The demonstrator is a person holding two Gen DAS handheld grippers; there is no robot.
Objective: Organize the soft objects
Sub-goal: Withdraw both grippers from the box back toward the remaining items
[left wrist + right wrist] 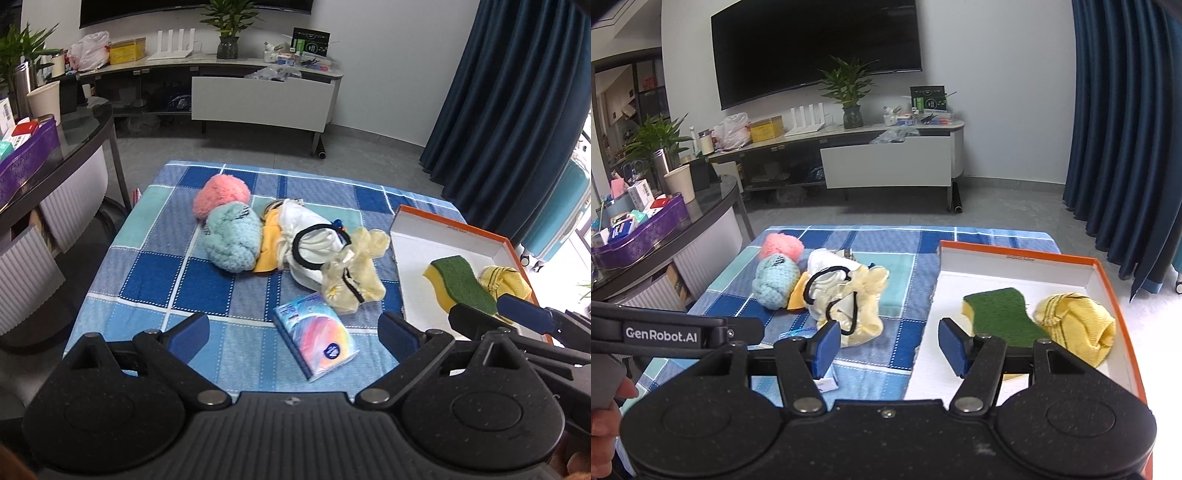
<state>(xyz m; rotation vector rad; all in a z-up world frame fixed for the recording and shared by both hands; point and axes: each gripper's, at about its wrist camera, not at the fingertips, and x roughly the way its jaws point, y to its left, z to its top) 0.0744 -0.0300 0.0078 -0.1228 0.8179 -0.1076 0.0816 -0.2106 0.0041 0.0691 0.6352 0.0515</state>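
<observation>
A pile of soft things lies on the blue checked cloth (155, 280): a pink fluffy ball (221, 195), a teal fluffy ball (233, 238), a yellow cloth (270, 243), a white pouch with a black band (314, 245) and pale yellow scrunchies (356, 280). A tissue pack (317, 338) lies nearest. My left gripper (293, 332) is open and empty, held above the pack. The orange-rimmed white box (1019, 258) holds a green-and-yellow sponge (1001, 314) and a yellow striped cloth (1075, 325). My right gripper (886, 345) is open and empty over the box's left edge.
A dark round table (713, 206) with a purple tray (639, 236) stands at the left. A TV stand (886, 162) lines the far wall. Dark blue curtains (1123, 129) hang at the right. Grey floor lies beyond the cloth.
</observation>
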